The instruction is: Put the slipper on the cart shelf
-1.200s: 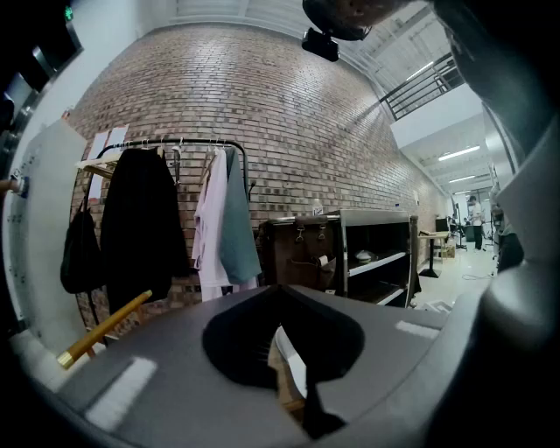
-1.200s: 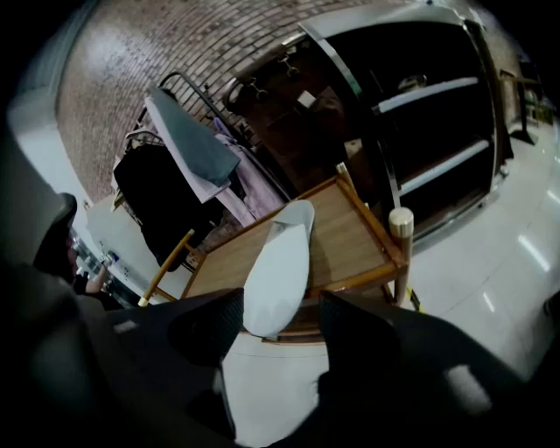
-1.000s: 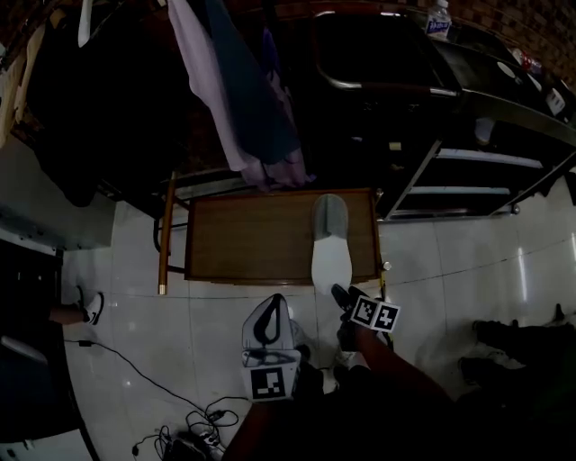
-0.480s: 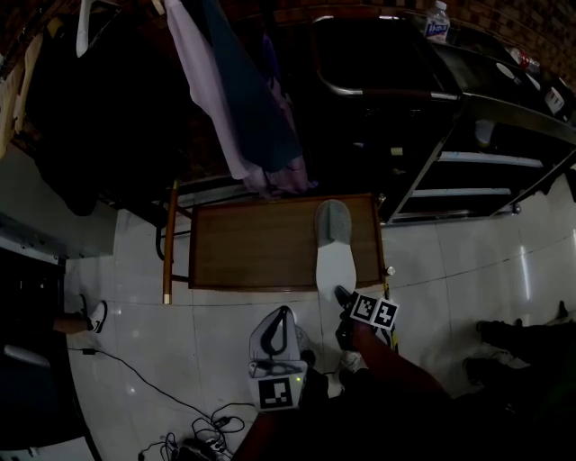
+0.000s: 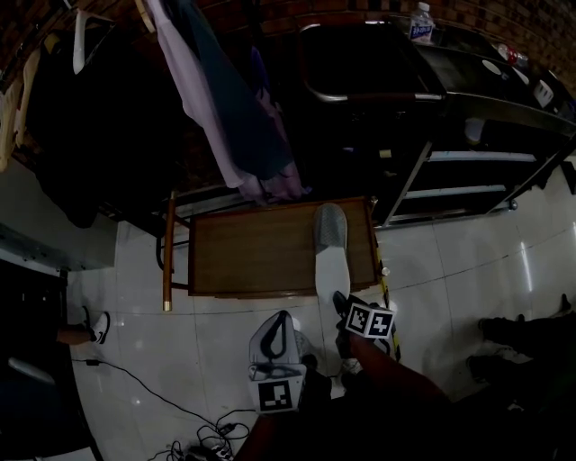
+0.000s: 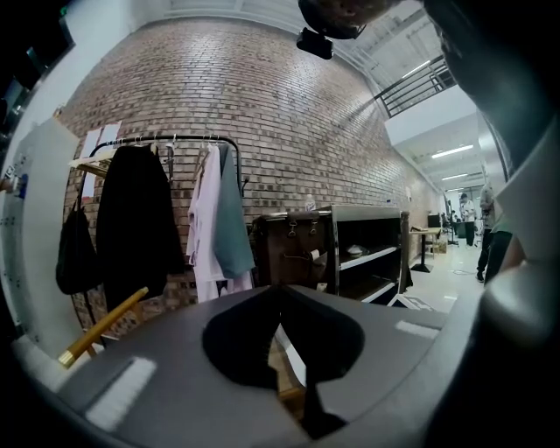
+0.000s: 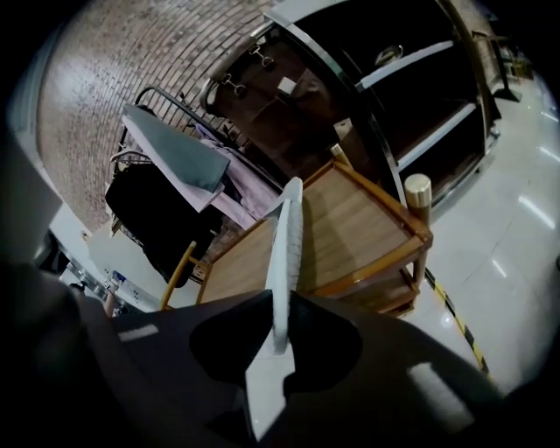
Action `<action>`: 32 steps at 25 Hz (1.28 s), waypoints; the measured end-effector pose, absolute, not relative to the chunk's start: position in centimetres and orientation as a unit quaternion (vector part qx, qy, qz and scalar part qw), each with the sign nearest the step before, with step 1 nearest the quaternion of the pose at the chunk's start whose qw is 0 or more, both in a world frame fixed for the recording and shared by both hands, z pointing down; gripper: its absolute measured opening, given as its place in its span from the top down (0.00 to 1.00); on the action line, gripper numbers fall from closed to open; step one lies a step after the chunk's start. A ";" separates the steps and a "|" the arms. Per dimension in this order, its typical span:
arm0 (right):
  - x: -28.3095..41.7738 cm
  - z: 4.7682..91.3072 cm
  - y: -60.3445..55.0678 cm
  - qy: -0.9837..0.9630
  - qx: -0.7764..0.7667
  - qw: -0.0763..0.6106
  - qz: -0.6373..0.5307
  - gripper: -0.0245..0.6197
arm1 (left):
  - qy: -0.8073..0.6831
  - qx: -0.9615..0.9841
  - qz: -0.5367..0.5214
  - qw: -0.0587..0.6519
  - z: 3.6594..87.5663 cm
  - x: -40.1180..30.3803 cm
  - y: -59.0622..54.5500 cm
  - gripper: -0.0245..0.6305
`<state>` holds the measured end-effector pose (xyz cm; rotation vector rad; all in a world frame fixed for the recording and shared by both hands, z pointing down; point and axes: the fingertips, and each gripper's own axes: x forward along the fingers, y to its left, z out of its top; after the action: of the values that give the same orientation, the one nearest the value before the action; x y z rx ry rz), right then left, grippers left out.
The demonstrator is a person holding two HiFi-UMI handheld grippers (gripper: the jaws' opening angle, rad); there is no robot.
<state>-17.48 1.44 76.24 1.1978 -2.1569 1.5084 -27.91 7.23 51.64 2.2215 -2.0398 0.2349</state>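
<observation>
A pale slipper (image 5: 331, 257) with a grey toe band lies lengthwise at the right end of the wooden cart top (image 5: 252, 248), its heel sticking out over the front edge. My right gripper (image 5: 341, 309) is at that heel. In the right gripper view the slipper (image 7: 287, 245) stands edge-on between the jaws, which are closing and pressing on it, with the cart top (image 7: 350, 227) beyond. My left gripper (image 5: 278, 320) hangs over the floor in front of the cart; its jaws (image 6: 278, 306) meet with nothing between them.
Clothes (image 5: 243, 117) hang on a rack behind the cart. A dark shelving unit (image 5: 468, 158) stands at the right, a bottle (image 5: 419, 20) on top. Cables (image 5: 202, 437) lie on the tiled floor at lower left, and striped tape (image 5: 390, 315) runs beside the cart's right corner.
The left gripper has drifted a little down and right over the floor. The right gripper stays at the slipper's heel, and the slipper still rests on the cart top.
</observation>
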 end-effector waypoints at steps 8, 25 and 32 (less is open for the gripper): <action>-15.1 71.0 1.9 -0.807 0.424 0.139 0.386 0.90 | -0.658 0.748 0.068 0.050 51.2 -25.4 7.0 0.94; -7.5 52.5 1.4 -0.856 0.509 0.078 0.046 0.89 | -0.661 0.750 0.023 0.019 47.7 -22.8 6.1 0.94; -6.0 46.0 1.7 -0.852 0.521 0.038 -0.022 0.89 | -0.635 0.773 -0.001 -0.003 45.3 -20.3 6.3 0.93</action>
<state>-6.03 1.69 46.03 1.5983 -2.6147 -0.0673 -20.28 6.29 45.33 2.4328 -1.9983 -0.0037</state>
